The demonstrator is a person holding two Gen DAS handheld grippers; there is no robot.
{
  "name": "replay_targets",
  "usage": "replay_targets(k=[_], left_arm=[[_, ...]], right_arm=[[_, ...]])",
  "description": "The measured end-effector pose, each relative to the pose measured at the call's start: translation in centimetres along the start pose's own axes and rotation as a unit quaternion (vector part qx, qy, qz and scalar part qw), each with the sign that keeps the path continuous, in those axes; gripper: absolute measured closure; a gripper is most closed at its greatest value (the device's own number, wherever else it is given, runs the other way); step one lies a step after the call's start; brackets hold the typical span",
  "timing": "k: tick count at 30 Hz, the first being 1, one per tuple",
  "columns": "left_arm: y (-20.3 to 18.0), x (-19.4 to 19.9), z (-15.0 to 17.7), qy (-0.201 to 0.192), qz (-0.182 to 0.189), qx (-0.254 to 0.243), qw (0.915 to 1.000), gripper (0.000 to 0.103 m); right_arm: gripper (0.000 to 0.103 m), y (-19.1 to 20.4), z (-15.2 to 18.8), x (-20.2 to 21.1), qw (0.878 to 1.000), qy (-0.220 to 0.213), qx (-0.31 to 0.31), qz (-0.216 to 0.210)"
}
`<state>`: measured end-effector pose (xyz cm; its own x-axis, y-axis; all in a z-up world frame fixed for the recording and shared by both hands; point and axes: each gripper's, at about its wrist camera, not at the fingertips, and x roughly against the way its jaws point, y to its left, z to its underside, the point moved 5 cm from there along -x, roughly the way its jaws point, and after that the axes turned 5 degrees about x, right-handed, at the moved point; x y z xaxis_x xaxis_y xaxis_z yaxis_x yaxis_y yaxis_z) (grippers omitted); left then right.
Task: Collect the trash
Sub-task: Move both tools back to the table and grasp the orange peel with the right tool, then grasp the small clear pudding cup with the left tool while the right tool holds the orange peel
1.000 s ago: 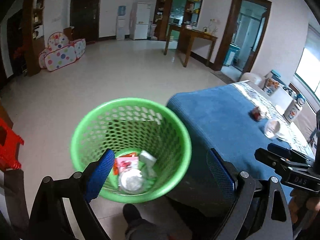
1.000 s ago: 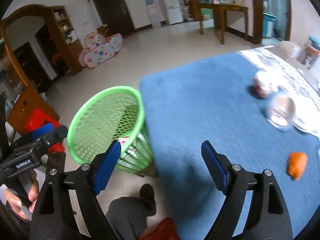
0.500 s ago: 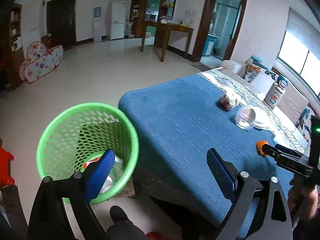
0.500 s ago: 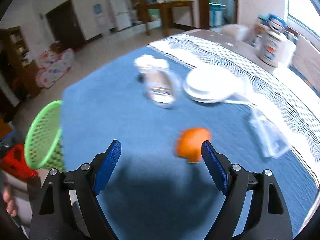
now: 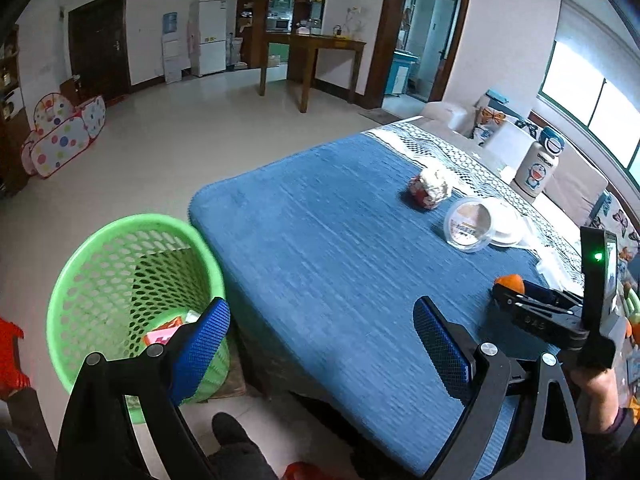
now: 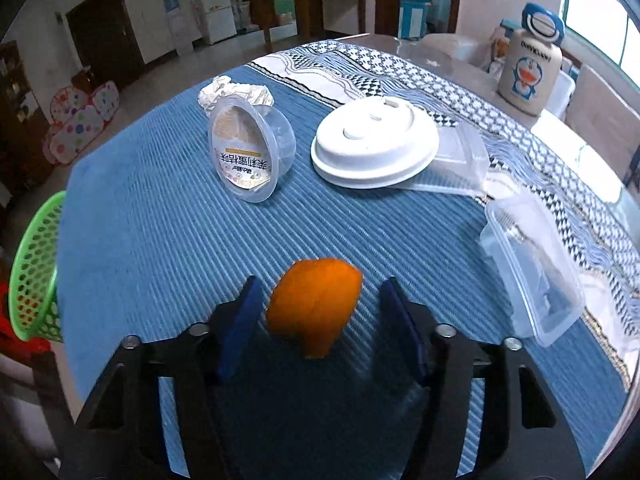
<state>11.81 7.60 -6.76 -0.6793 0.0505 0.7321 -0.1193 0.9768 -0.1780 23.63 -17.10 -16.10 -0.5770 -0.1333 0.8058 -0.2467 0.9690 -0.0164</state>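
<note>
1. Right wrist view: the right gripper (image 6: pixel 318 326) is seen with its blue pads (image 6: pixel 240 324) standing apart on either side of the orange peel (image 6: pixel 314 306), and the jaws are closing. A gap shows on each side, so the peel is judged not yet pressed.
2. The peel lies on the blue cloth (image 6: pixel 160 248), between the pads, near the 6 o'clock edge of the view.
3. Further trash is spread beyond it: a clear plastic cup (image 6: pixel 250 152) on its side at 11 o'clock, crumpled paper (image 6: pixel 234 92) just behind the cup, a white lid (image 6: pixel 374 148) at 12 o'clock lying partly over a clear tray (image 6: pixel 460 164), and a clear box (image 6: pixel 532 264) at 3 o'clock.
4. The green basket (image 6: pixel 34 268) is glimpsed at 9 o'clock, off the table edge.
5. In the left wrist view, the left gripper (image 5: pixel 320 344) is held with its fingers wide apart and nothing between them. The basket (image 5: pixel 132 300) sits at 8 o'clock on the floor, just beside the table corner, with wrappers already inside.
6. The step in hand is judged to be the grasp of the peel.
7. The next move calls for the closing to be finished until both pads bear on the peel. A lift clear of the cloth and a carry towards the basket at 9 o'clock would then be needed, with the release made over its mouth.
</note>
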Motion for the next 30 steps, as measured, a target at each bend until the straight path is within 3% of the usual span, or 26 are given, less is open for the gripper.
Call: replay_targets(k=[3,6,17,30], left_arm=[[-1.5,-0.7,-0.5,0.003,0.014,-0.012,0.9998,0.013],[-3.2,-1.6,-1.1,0.009,0.03,-0.027,0.9991,0.013],[-11.3,-6.0,-2.1,0.047,0.116,-0.069,0.9898,0.013],[-16.6,-12.9,-3.3,0.075,0.122,-0.105,0.984,0.013]], right_arm=[[0.06,-0.3,0.1,0.2,1.0,-0.002,-0.002,-0.01],[0.063,-0.6,0.2,0.7,1.0,-0.005,-0.005,-0.023],[0.063,-2.5,2.1,4.3,0.998,-0.016,-0.018,-0.057],[0.063,-3.9,3.5,5.4,0.996,-0.018,-0.029,-0.081]])
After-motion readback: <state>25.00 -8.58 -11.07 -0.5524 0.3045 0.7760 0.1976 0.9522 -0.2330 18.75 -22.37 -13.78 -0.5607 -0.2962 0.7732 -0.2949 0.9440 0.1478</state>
